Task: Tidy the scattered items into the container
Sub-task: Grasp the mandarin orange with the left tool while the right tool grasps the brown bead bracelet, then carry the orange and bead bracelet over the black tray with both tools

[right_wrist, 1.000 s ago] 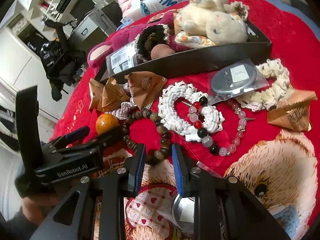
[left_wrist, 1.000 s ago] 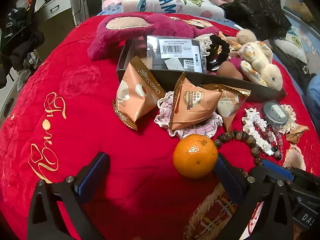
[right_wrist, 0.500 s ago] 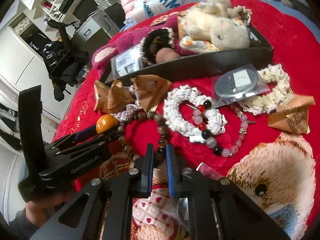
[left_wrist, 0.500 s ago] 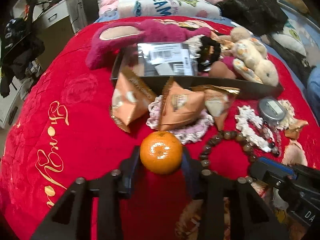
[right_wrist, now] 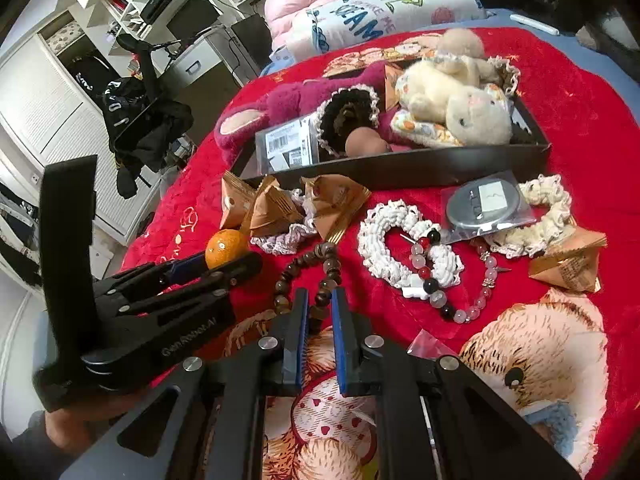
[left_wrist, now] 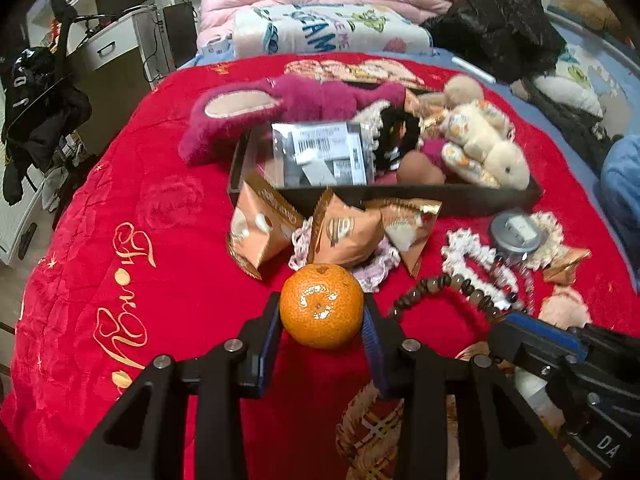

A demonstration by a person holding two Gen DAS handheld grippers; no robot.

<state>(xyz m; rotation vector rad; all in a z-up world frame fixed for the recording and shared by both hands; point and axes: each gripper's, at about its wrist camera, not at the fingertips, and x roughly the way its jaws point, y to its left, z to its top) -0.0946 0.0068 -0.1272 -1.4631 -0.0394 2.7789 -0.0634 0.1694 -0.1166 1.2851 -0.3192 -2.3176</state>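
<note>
Both tools have just closed: my left tool (left_wrist: 322,322) now grips the mandarin (left_wrist: 321,306), round with dimpled glossy skin, lifted a little off the red bed cover (left_wrist: 120,208); my right tool (right_wrist: 320,308) pinches the wooden bead bracelet (right_wrist: 310,276). I judge both are ready for the black tray (left_wrist: 460,198) behind the crinkly foil packets (left_wrist: 344,232).

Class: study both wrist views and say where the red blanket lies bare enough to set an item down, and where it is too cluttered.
Bare: the red blanket left of the snack packets, around the gold lettering. Crowded: the strip in front of the black tray, packed with packets, the wooden bead bracelet, the white scrunchie and the round tin. The tray itself looks nearly full.
</note>
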